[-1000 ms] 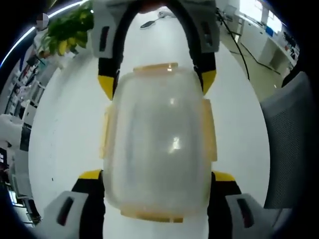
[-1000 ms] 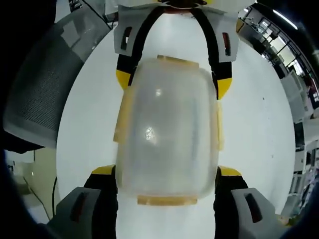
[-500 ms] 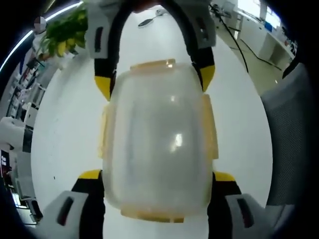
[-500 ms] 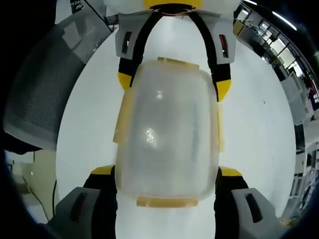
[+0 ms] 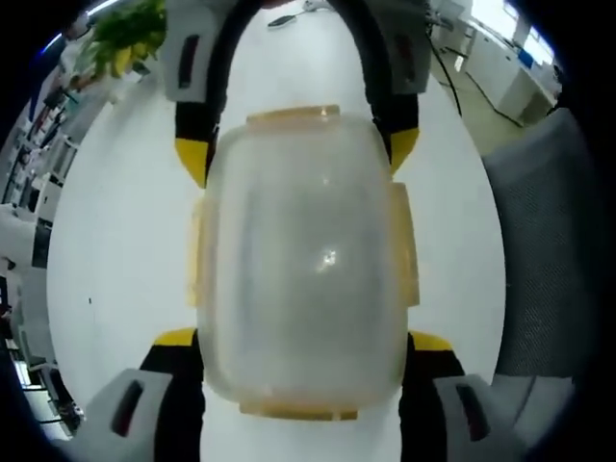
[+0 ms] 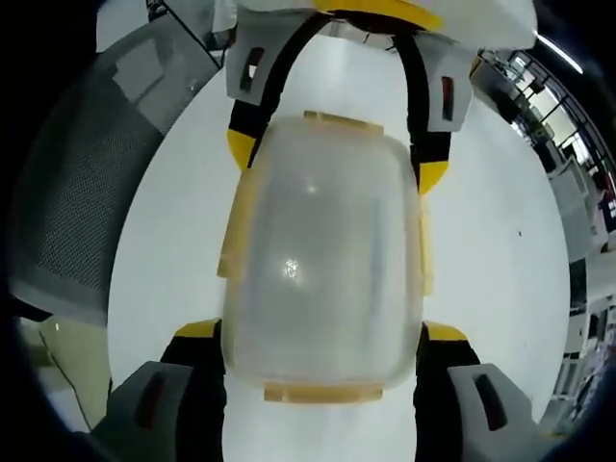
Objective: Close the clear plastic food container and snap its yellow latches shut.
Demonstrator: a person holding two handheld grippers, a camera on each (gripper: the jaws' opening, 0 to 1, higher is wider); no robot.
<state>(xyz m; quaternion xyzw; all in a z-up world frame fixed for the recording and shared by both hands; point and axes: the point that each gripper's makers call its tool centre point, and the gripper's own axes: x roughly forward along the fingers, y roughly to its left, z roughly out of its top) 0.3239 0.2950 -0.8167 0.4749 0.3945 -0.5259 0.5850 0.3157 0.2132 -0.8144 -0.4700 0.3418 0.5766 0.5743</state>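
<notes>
White table (image 5: 115, 241) surface lies under everything, and behind it in the left gripper view an office room shows, with desks far away and a green plant (image 5: 125, 34) at the top left. A grey mesh chair (image 5: 539, 260) stands beside the table edge; it also shows in the right gripper view (image 6: 87, 192). The clear plastic food container (image 5: 303, 260) is in the middle of both views (image 6: 322, 255), with its lid on and its cloudy body between the two grippers. The left gripper (image 5: 303, 342) has its yellow-tipped jaws on both sides of the near end of the container, pressed to its walls, so it is grasping the container. The right gripper (image 6: 322, 332) grips the other end in the same way, and each gripper shows at the top of the other's view. The yellow latches (image 5: 294, 116) lie along the four sides of the lid (image 6: 322, 392); they look flat against the rim, but I cannot tell if they are snapped.
</notes>
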